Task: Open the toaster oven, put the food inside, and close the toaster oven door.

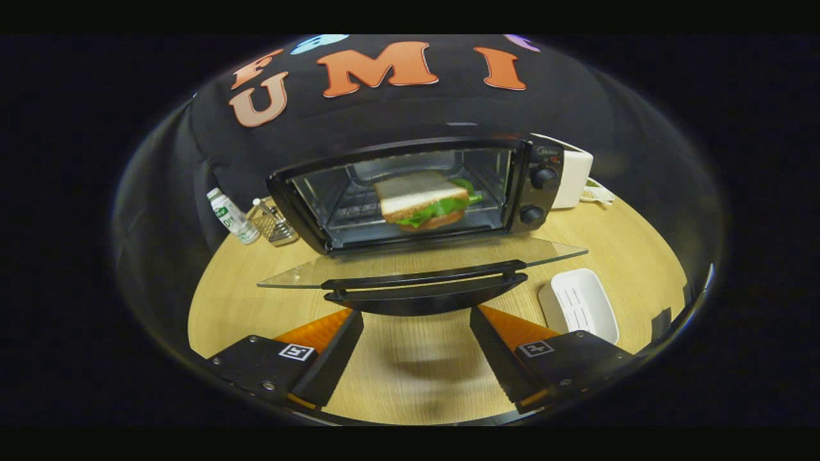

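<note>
A black toaster oven (537,186) stands on the wooden table beyond my fingers, with its glass door (423,261) folded down flat toward me. A sandwich (424,200) of white bread with green lettuce lies on the rack inside the oven. The door's black handle (425,289) runs across just ahead of my fingertips. My gripper (416,333) is open, its two fingers wide apart with nothing between them, a little short of the handle.
A white dish (580,304) lies on the table right of the door, beside my right finger. Left of the oven stand a small white bottle (232,217) and a wire basket (275,222). A white appliance (572,178) sits behind the oven's right side.
</note>
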`<state>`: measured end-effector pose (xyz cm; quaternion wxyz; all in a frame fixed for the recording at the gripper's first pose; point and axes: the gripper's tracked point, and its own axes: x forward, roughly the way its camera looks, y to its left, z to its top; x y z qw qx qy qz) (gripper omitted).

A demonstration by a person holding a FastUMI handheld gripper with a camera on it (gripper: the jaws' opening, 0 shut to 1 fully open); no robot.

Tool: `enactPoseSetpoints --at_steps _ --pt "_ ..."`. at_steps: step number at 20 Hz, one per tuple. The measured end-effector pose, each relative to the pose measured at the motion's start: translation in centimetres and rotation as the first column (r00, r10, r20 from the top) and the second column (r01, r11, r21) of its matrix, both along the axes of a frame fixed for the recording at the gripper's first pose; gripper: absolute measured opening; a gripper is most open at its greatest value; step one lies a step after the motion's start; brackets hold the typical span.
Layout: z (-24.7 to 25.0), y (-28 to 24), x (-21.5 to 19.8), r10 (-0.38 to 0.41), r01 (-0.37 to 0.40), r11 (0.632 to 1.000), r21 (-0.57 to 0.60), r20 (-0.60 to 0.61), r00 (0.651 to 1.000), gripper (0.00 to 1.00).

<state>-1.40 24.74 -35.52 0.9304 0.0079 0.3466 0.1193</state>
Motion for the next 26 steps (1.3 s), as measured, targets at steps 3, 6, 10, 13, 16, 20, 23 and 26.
enactPoseSetpoints --at_steps 3,6,10,13,16,20,23,26 --pt "2.6 0.1 1.3 0.004 -0.004 1.0 -0.003 0.047 0.999 0.99" --pt "4.5 0.9 3.2 0.0 -0.001 1.0 0.011 0.09 0.996 0.99" --pt "6.3 1.8 6.0 -0.013 0.008 0.999 0.04 0.136 0.991 0.99" --pt "7.9 2.4 7.9 -0.014 0.005 0.999 0.05 0.18 0.983 0.99" --pt "8.8 2.5 8.4 -0.012 0.002 0.999 0.052 0.194 0.981 0.99" --pt "11.5 1.2 7.5 -0.015 0.0 0.998 0.061 0.24 0.971 0.99" --pt "15.5 -1.2 7.6 -0.033 0.016 0.998 0.059 0.316 0.948 0.99" --pt "20.1 -4.4 7.6 -0.051 0.039 0.999 0.036 0.397 0.916 0.99"
